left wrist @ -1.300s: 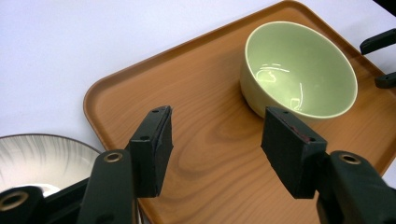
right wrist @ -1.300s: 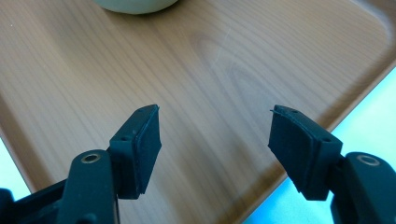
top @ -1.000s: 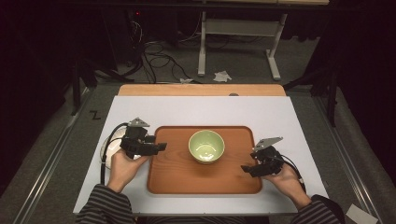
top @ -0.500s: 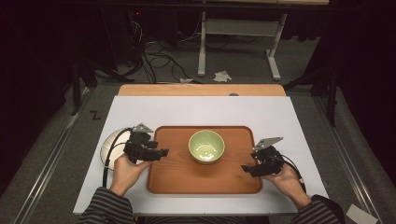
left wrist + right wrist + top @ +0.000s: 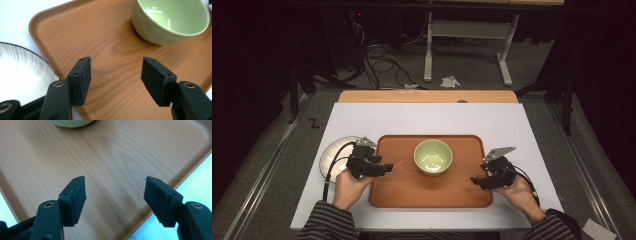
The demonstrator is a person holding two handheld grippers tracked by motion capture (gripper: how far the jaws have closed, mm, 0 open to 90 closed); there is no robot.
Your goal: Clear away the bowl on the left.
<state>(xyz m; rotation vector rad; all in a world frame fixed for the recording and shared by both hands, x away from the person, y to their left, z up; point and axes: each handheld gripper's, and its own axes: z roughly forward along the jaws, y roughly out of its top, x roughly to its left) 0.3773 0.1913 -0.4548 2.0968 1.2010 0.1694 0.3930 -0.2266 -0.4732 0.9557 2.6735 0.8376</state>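
A wooden tray [image 5: 404,187] lies on the white table top, with an empty green bowl [image 5: 433,156] on its far middle. My left gripper [image 5: 384,167] hovers over the tray's left edge, open, with nothing between its jaws; in the left gripper view [image 5: 116,72] it looks across the tray [image 5: 105,52] toward the bowl [image 5: 170,21]. My right gripper [image 5: 475,181] is over the tray's right edge, open and empty. The right gripper view [image 5: 115,192] has bare tray wood [image 5: 112,152] under the jaws and the bowl's base [image 5: 71,123] at the top.
A white plate with dark streaks [image 5: 332,152] sits on the table just left of the tray, partly under my left hand; it is seen again as the plate [image 5: 20,72] beside the left jaw. A wooden board [image 5: 427,96] borders the table's far edge.
My left gripper has moved right and slightly toward me, from over the plate to over the tray's left edge. The right gripper has stayed in place.
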